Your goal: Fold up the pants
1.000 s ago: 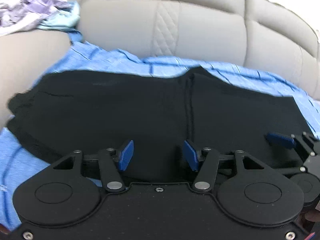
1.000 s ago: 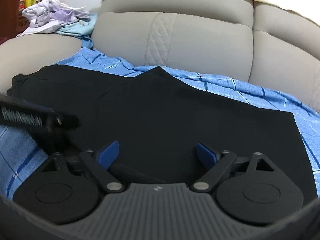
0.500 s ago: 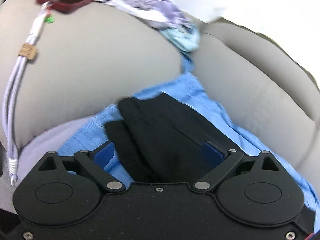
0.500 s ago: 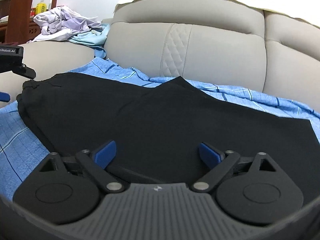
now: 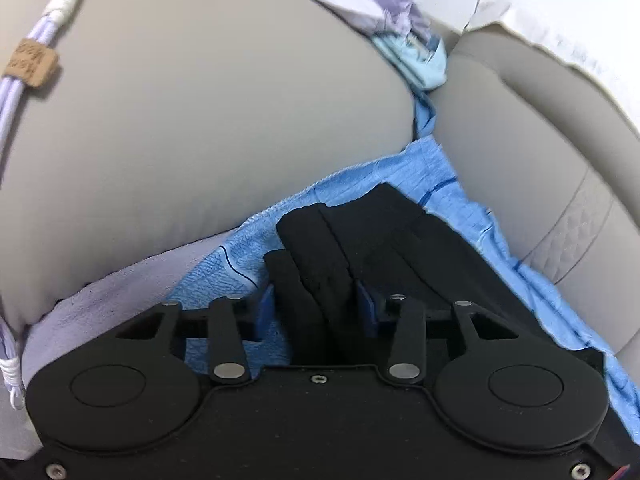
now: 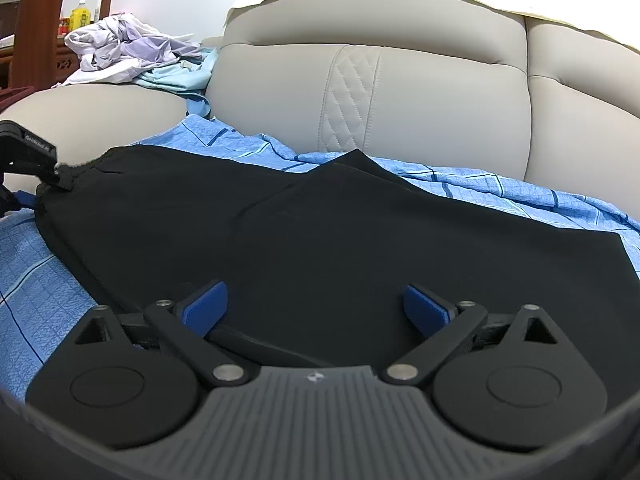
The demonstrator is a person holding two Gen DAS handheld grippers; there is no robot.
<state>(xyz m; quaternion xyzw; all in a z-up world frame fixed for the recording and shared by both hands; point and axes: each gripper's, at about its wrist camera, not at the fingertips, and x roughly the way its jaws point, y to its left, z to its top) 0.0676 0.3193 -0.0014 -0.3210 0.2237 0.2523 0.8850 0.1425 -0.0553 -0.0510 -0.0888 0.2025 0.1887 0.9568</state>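
Observation:
Black pants lie flat on a blue checked sheet on the sofa seat. In the left wrist view the waistband end of the pants sits between the blue pads of my left gripper, whose jaws are closed in on the fabric. That gripper also shows at the left edge of the right wrist view, at the pants' left end. My right gripper is open and empty, low over the near edge of the pants.
The beige sofa armrest rises right beside the left gripper, with a white cable hanging over it. A pile of loose clothes lies on the armrest top. The sofa backrest stands behind the sheet.
My left gripper swung from the middle of the pants to their left end by the armrest and closed its jaws on the waistband. My right gripper stayed open, shifting only slightly.

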